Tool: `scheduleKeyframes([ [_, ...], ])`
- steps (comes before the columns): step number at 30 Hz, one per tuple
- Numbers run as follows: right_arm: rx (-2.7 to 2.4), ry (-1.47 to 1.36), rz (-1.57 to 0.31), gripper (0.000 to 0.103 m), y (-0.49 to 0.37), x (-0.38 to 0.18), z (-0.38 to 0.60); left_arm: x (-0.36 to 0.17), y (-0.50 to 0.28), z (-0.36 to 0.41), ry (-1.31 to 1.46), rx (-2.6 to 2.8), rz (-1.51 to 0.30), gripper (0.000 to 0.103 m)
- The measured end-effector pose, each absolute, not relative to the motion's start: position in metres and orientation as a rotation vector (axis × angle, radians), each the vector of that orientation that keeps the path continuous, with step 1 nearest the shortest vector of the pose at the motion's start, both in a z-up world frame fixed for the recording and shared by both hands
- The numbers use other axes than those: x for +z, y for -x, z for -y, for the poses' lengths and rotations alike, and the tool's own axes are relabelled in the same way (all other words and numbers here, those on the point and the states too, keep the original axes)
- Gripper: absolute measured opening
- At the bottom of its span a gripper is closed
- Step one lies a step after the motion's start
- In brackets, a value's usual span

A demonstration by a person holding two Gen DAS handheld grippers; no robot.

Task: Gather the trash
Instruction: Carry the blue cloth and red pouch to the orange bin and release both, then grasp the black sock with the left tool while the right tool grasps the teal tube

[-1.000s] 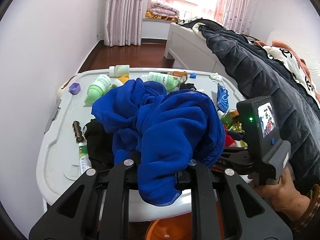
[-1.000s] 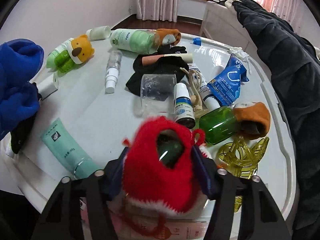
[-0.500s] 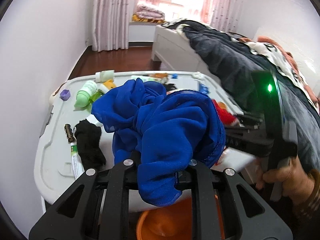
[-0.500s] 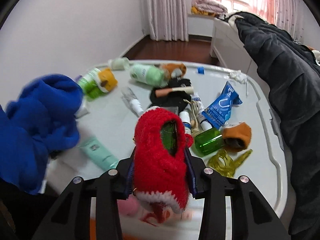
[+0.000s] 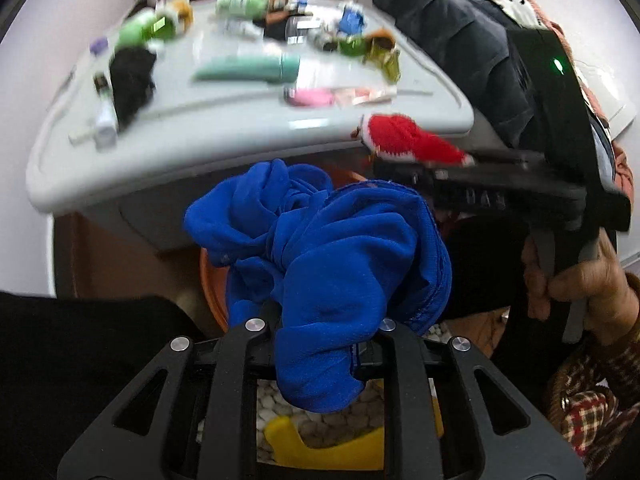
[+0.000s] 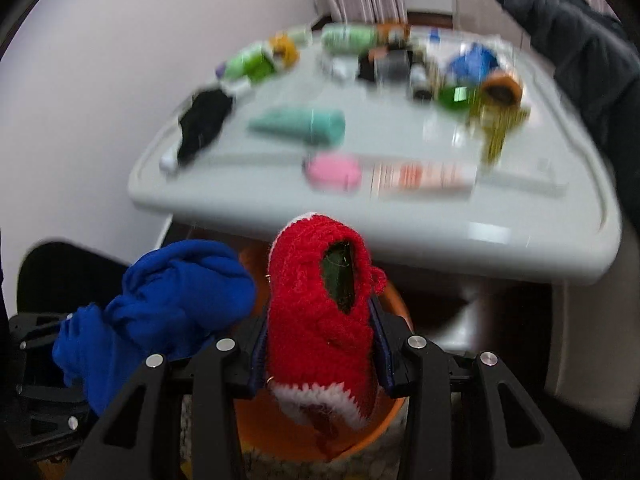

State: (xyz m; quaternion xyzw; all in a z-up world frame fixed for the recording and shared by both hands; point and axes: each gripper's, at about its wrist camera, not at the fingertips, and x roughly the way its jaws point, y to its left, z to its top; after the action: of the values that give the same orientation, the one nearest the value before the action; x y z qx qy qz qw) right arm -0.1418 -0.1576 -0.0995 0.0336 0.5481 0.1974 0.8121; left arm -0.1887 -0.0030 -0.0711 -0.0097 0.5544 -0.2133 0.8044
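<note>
Both hand-held grippers, formerly over the table, tilt above the orange bin.

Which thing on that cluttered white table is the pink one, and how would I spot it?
Start at the white table and follow its near edge, the side above the orange bin. The pink tube lies flat there, just behind the rim. It is the only pink item; the teal tube lies farther in.
</note>
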Motion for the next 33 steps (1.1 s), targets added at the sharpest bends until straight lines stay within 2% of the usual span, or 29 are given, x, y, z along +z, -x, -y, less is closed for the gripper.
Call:
scheduleKeyframes([
  [2,0.428,-0.065,-1.194,0.042,0.144,-0.109,0.154,-0.079,0.185,0.002,0.037,-0.451,-1.217,0.023],
  [4,0.449,-0.060,-1.223,0.046,0.145,-0.117,0.149,-0.086,0.183,0.000,0.072,-0.447,-1.252,0.030],
  [5,0.447,-0.063,-1.224,0.052,0.146,-0.120,0.149,-0.091,0.180,-0.002,0.088,-0.447,-1.276,0.040],
  [6,0.443,-0.067,-1.223,0.070,0.147,-0.121,0.150,-0.094,0.182,0.000,0.094,-0.440,-1.285,0.051],
  [8,0.425,-0.081,-1.206,0.091,0.147,-0.119,0.153,-0.099,0.180,0.000,0.085,-0.413,-1.303,0.066],
  [9,0.422,-0.086,-1.192,0.092,0.147,-0.116,0.155,-0.097,0.182,0.000,0.081,-0.405,-1.303,0.069],
  [15,0.390,-0.090,-1.070,0.092,0.139,-0.077,0.169,-0.071,0.172,-0.015,0.098,-0.387,-1.185,0.070],
  [20,0.352,-0.078,-0.938,0.098,0.111,-0.018,0.183,-0.021,0.109,-0.049,0.076,-0.252,-1.003,0.070],
  [22,0.334,-0.086,-0.851,0.098,0.094,0.009,0.190,-0.013,0.076,-0.061,0.081,-0.166,-0.972,0.077],
  [26,0.291,-0.081,-0.778,0.098,0.069,0.021,0.194,-0.026,0.011,-0.078,0.063,-0.033,-0.995,0.078],
  [31,0.288,-0.082,-0.812,0.098,0.057,-0.007,0.196,-0.073,-0.043,-0.087,0.041,0.058,-1.101,0.078],
  [32,0.286,-0.074,-0.824,0.098,0.056,-0.012,0.195,-0.080,-0.047,-0.087,0.040,0.064,-1.110,0.077],
  [33,0.285,-0.062,-0.836,0.098,0.054,-0.018,0.194,-0.082,-0.046,-0.088,0.040,0.064,-1.110,0.071],
])
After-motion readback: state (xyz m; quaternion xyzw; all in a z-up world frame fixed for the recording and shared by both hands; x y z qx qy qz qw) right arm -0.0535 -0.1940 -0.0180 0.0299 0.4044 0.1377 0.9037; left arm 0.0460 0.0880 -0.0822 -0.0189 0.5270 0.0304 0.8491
